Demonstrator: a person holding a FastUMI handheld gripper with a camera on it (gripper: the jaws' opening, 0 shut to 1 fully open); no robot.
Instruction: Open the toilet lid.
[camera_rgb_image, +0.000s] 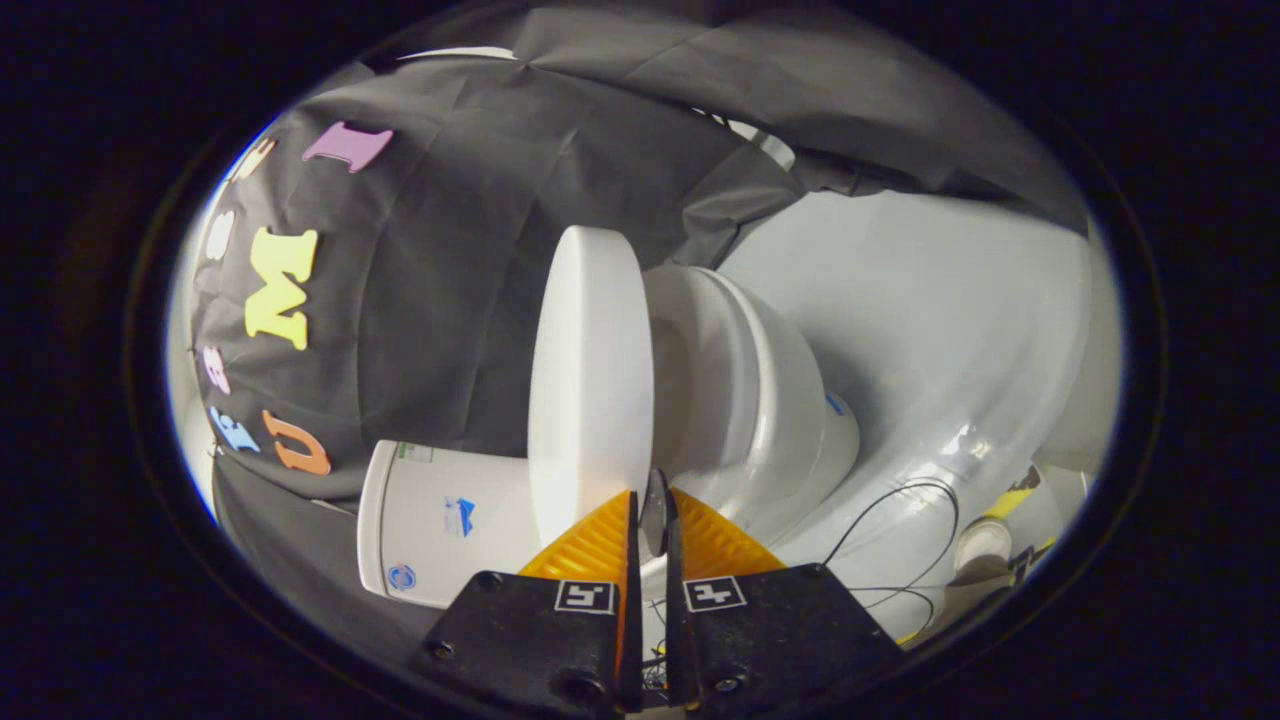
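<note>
Gripper view, rolled well to one side, so that the floor (930, 300) runs up one flank of the scene and the black cloth wall (440, 330) up the other. The gripper (652, 520) points along its two fingers (600, 545) at a white toilet, which therefore appears tipped on its side. The fingers are drawn nearly together, with only a narrow gap between their tips. A thin dark edge sits in that gap at the rim of the toilet lid (590, 380); whether both fingers actually press on the lid cannot be told.

The toilet lid is raised: it stands clear of the toilet seat (700, 370) as a broad white disc seen almost edge-on, just ahead of the fingers, its lower rim meeting the fingertips. A wedge-shaped opening separates the lid from the seat. The toilet bowl (790, 420) lies beyond the seat, on the side away from the wall, its base resting on the pale glossy floor.

The toilet tank (440, 530) lies beside the fingers, against the cloth wall and behind the lid; it carries small blue marks.

A thin black cable (900, 510) loops over the floor near the bowl's base. Small, indistinct objects lie at the floor's far edge beyond the cable.
</note>
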